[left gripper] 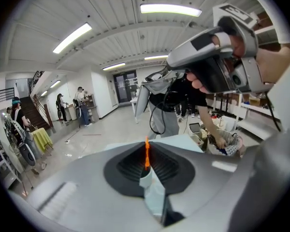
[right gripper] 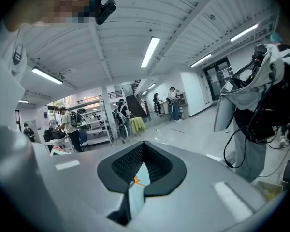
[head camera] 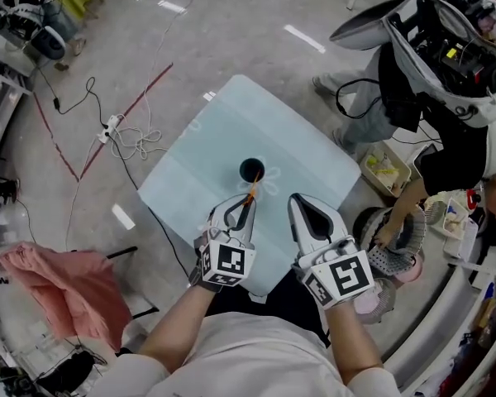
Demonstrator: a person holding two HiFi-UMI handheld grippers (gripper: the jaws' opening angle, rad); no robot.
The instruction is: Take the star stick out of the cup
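Note:
A dark round cup (head camera: 251, 170) stands near the middle of the pale blue table (head camera: 207, 180). My left gripper (head camera: 246, 200) is just on the near side of the cup, shut on a thin orange star stick (head camera: 252, 193). The stick's free end pokes out past the jaws toward the cup's near rim. In the left gripper view the orange stick (left gripper: 146, 154) stands up between the closed jaws. My right gripper (head camera: 298, 203) hovers beside it to the right, jaws together and holding nothing; the right gripper view shows only a sliver of table and a bit of orange (right gripper: 136, 181) through the slit.
A person in dark clothes (head camera: 446, 139) bends over baskets (head camera: 388, 251) right of the table. A white cable and power strip (head camera: 116, 135) lie on the floor at left. A pink cloth (head camera: 62, 292) is draped at lower left.

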